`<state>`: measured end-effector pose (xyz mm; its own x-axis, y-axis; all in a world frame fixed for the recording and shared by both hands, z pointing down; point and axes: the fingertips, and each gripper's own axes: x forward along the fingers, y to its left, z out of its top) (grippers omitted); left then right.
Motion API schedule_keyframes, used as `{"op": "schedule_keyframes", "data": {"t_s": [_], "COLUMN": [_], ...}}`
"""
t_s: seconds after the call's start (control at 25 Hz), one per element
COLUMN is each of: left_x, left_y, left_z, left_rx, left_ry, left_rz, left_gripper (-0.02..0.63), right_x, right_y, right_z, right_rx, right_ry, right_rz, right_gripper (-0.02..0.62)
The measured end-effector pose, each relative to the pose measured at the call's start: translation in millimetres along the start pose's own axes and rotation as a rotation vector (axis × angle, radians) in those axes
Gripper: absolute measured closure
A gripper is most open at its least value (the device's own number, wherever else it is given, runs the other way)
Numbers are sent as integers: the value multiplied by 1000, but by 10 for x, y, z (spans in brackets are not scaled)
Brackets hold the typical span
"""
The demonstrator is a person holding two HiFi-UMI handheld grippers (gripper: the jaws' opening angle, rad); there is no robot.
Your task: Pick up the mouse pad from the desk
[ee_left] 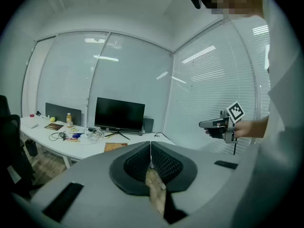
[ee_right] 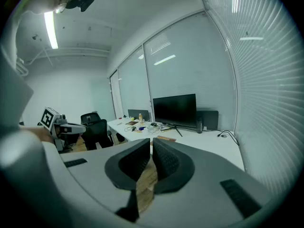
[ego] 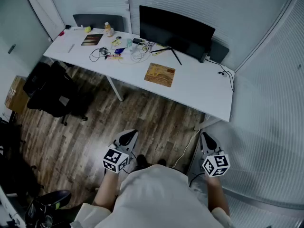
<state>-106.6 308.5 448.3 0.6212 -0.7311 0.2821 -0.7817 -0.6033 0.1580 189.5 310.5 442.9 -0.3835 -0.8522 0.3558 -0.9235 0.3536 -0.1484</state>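
Your left gripper (ego: 129,136) has its jaws pressed together and holds nothing. The jaws of your right gripper (ego: 206,139) are also nearly together and empty. Both hang low in front of you, well apart from the desk (ego: 204,87). The mouse pad (ego: 160,74) lies flat there, in front of the monitor (ego: 175,30) and near the cables (ego: 128,51). I think closed jaws would only push the thin pad away, and a careless reach could catch a cable
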Motion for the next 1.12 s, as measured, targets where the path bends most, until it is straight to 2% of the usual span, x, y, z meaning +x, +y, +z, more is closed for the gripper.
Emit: {"op": "schedule_keyframes", "data": {"t_s": [0.6,1.12], "left_x": [-36,-179], "left_y": [176,547], "left_z": [-38,-126], "left_rx": [-6,-10], "left_ry": [2,10], "left_rz": [-24,-72], "left_gripper": [588,588], "right_x": [112,268], "right_y": [124,449], "right_z": [56,20], "right_rx": [14,32], "right_ry": [-6,-10], "right_rz": [-30,-90], "right_gripper": [554,554]}}
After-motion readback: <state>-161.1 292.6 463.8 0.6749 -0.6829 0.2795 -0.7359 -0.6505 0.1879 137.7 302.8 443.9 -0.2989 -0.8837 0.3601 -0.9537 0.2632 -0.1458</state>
